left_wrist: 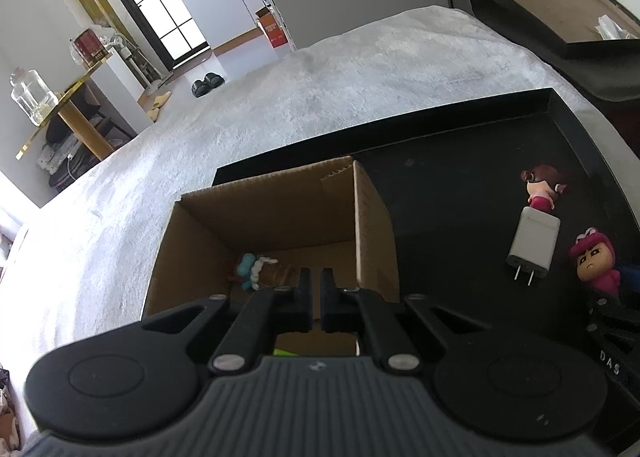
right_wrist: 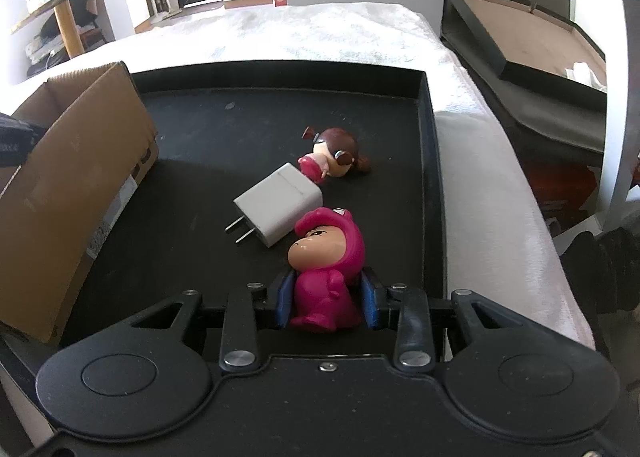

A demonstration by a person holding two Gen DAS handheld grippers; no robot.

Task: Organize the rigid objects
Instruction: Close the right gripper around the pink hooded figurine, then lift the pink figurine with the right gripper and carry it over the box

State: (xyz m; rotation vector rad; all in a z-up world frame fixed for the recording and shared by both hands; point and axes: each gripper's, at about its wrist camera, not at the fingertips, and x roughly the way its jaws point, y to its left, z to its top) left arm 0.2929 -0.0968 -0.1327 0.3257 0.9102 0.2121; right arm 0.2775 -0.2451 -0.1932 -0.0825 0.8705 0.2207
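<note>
A cardboard box (left_wrist: 372, 225) (right_wrist: 80, 161) stands open on the left of a black tray (left_wrist: 460, 177) (right_wrist: 240, 117). Inside it lies a small figurine with a teal and white head (left_wrist: 256, 271). My left gripper (left_wrist: 316, 285) is shut and empty above the box opening. My right gripper (right_wrist: 326, 289) is shut on a pink hooded figurine (right_wrist: 326, 269) (left_wrist: 596, 265) lying on the tray. A white plug charger (right_wrist: 280, 209) (left_wrist: 534, 243) lies just beyond it. A brown-haired doll (right_wrist: 334, 155) (left_wrist: 542, 185) lies farther back, touching the charger.
The tray sits on a white fluffy cover (left_wrist: 320, 89) (right_wrist: 320, 33). A dark open bed frame (right_wrist: 540, 53) stands to the right. A gold-edged table with a glass jar (left_wrist: 32, 97) and slippers (left_wrist: 206, 83) are far left.
</note>
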